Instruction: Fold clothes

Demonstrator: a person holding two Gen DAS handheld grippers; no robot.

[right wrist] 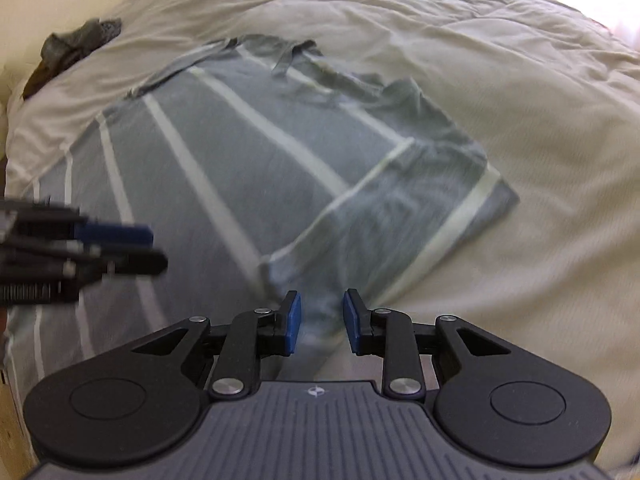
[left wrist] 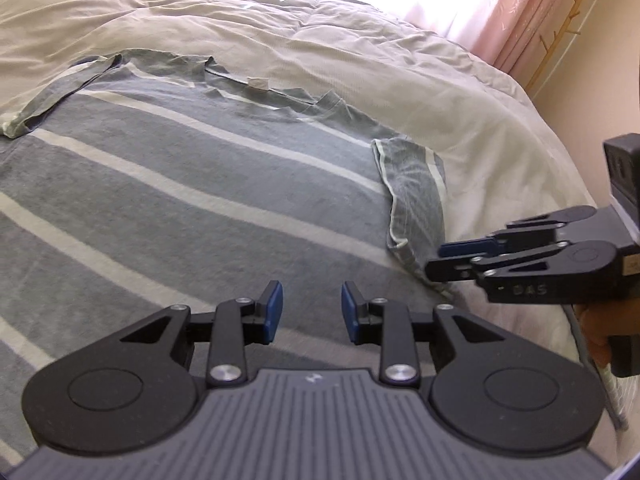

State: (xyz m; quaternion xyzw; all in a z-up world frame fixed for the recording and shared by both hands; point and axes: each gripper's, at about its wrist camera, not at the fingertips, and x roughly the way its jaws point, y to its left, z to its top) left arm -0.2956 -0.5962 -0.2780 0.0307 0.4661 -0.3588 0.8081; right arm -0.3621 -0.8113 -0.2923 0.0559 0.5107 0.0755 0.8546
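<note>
A grey T-shirt with pale stripes [left wrist: 192,184] lies spread flat on a bed, collar at the far side. One sleeve [left wrist: 416,196] lies at its right edge. My left gripper [left wrist: 312,312] is open and empty just above the shirt's body. My right gripper [right wrist: 322,320] is open and empty, its jaws over the sleeve [right wrist: 384,216] near edge. It shows in the left wrist view [left wrist: 444,260] at the right, beside the sleeve. The left gripper [right wrist: 152,248] shows blurred at the left of the right wrist view, above the shirt [right wrist: 192,200].
A cream quilted duvet [left wrist: 400,80] covers the bed under the shirt. A dark bundle of cloth [right wrist: 76,44] lies at the far left corner of the bed. Pink curtains [left wrist: 532,8] and a wooden coat stand [left wrist: 560,36] stand at the right by the wall.
</note>
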